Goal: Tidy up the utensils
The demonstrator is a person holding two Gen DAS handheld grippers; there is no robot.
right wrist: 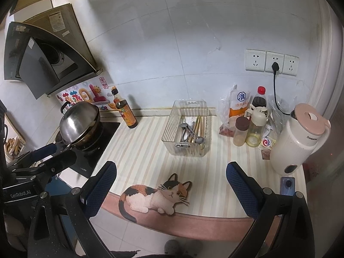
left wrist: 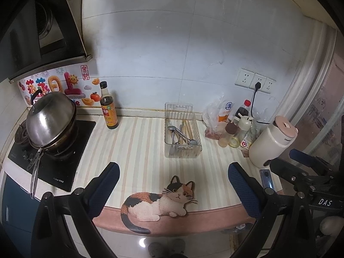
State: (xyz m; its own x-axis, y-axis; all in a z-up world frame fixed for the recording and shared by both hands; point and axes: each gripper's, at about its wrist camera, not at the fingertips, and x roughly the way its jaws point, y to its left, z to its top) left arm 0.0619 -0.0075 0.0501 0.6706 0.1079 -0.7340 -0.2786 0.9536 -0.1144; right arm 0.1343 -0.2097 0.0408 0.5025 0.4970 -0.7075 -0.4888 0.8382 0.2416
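A clear plastic bin (left wrist: 182, 150) stands on the striped counter mat, holding metal spoons (left wrist: 182, 136) and wooden chopsticks (left wrist: 187, 129). It also shows in the right wrist view (right wrist: 187, 150), with spoons (right wrist: 189, 132) and chopsticks (right wrist: 201, 124) inside. My left gripper (left wrist: 173, 169) is open and empty, held back over the counter's front edge, well short of the bin. My right gripper (right wrist: 171, 168) is open and empty, likewise near the front edge. Each gripper shows at the other view's side, the right one (left wrist: 305, 161) and the left one (right wrist: 43, 152).
A stove with a lidded wok (left wrist: 51, 124) is at the left, a sauce bottle (left wrist: 108, 107) beside it. Bottles and bags (right wrist: 247, 120), a white kettle (right wrist: 298, 139) and a phone (right wrist: 287, 185) crowd the right. A cat-shaped mat (left wrist: 161, 200) lies at the front edge.
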